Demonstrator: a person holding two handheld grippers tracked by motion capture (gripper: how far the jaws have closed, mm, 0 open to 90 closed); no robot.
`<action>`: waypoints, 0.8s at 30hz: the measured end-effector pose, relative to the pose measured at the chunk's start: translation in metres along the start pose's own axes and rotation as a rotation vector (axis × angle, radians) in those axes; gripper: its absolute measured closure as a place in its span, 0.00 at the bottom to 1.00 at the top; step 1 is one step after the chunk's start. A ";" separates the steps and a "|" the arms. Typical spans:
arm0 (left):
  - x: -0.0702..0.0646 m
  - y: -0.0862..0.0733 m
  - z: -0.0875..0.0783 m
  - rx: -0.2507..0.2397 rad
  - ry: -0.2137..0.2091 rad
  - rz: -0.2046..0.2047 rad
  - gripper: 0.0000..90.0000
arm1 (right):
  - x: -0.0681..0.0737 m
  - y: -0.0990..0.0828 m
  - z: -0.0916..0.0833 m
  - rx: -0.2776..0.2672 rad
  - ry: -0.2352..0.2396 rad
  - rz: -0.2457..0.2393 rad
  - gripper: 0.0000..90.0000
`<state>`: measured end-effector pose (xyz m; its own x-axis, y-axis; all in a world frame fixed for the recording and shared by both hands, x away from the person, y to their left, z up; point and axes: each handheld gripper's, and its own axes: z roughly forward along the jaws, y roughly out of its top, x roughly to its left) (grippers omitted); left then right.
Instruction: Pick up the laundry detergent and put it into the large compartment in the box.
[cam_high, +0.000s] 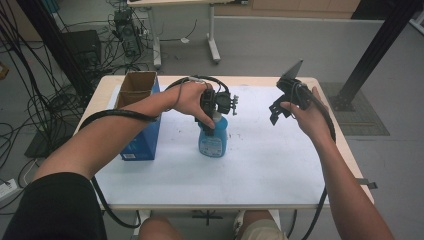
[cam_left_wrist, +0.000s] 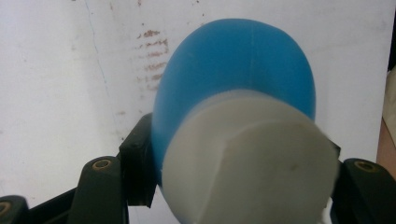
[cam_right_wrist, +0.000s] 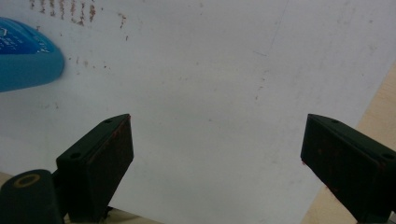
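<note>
A blue bottle (cam_high: 212, 141) with a white cap stands upright near the middle of the white table top (cam_high: 270, 165). My left gripper (cam_high: 215, 119) comes down on it from above and is shut on the bottle's top. In the left gripper view the white cap (cam_left_wrist: 252, 158) sits between the jaws, and the left pad (cam_left_wrist: 137, 163) presses against the blue bottle (cam_left_wrist: 233, 70) just under the cap. My right gripper (cam_high: 276, 111) is held in the air to the right of the bottle, open with nothing between its fingers (cam_right_wrist: 217, 154). The blue bottle (cam_right_wrist: 23, 51) shows at the upper left of the right gripper view.
An open blue cardboard box (cam_high: 140, 115) stands at the table's left side, behind the left forearm. Cables trail from both grippers across the table edges. The floor behind holds a desk frame and tangled cables (cam_high: 125, 30).
</note>
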<state>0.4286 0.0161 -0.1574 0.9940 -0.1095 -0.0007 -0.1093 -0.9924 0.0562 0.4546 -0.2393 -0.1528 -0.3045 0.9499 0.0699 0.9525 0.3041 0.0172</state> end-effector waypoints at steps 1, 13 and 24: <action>0.000 0.000 0.000 0.002 0.000 0.001 0.41 | 0.000 0.000 0.000 0.000 0.000 -0.001 0.10; -0.001 0.002 0.000 0.004 0.003 -0.003 0.41 | 0.001 0.000 0.000 0.002 0.000 -0.002 0.10; -0.001 0.002 0.000 0.005 0.002 -0.007 0.41 | 0.002 0.001 0.001 0.002 0.002 -0.004 0.10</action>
<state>0.4276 0.0146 -0.1570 0.9947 -0.1028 0.0012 -0.1028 -0.9934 0.0510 0.4547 -0.2376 -0.1539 -0.3079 0.9487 0.0719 0.9514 0.3076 0.0157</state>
